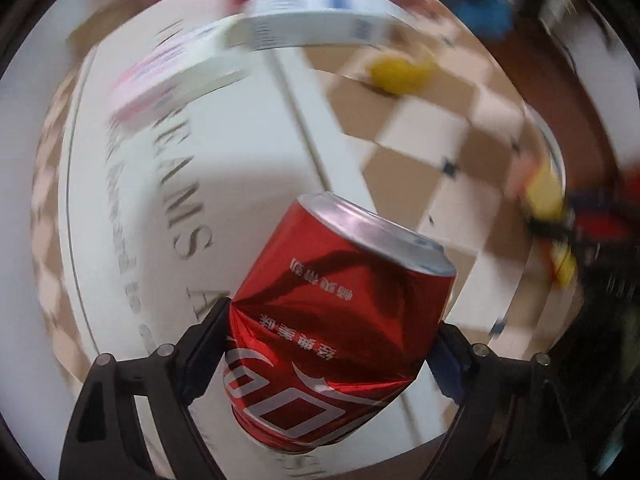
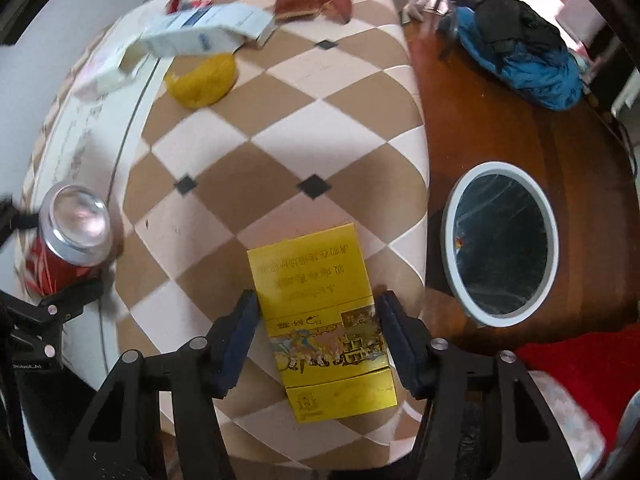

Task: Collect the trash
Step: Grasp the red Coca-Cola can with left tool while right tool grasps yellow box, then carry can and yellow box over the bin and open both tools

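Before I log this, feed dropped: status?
Left gripper shut on dented red can. Right gripper shut on yellow box. Bin right, unobstructed.

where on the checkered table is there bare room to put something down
The widest bare stretch of the checkered table lies between the yellow lump and the yellow box held in the right tongs. It is crowded at the far end, around the white cartons and brown scraps, and at the left by the red can.
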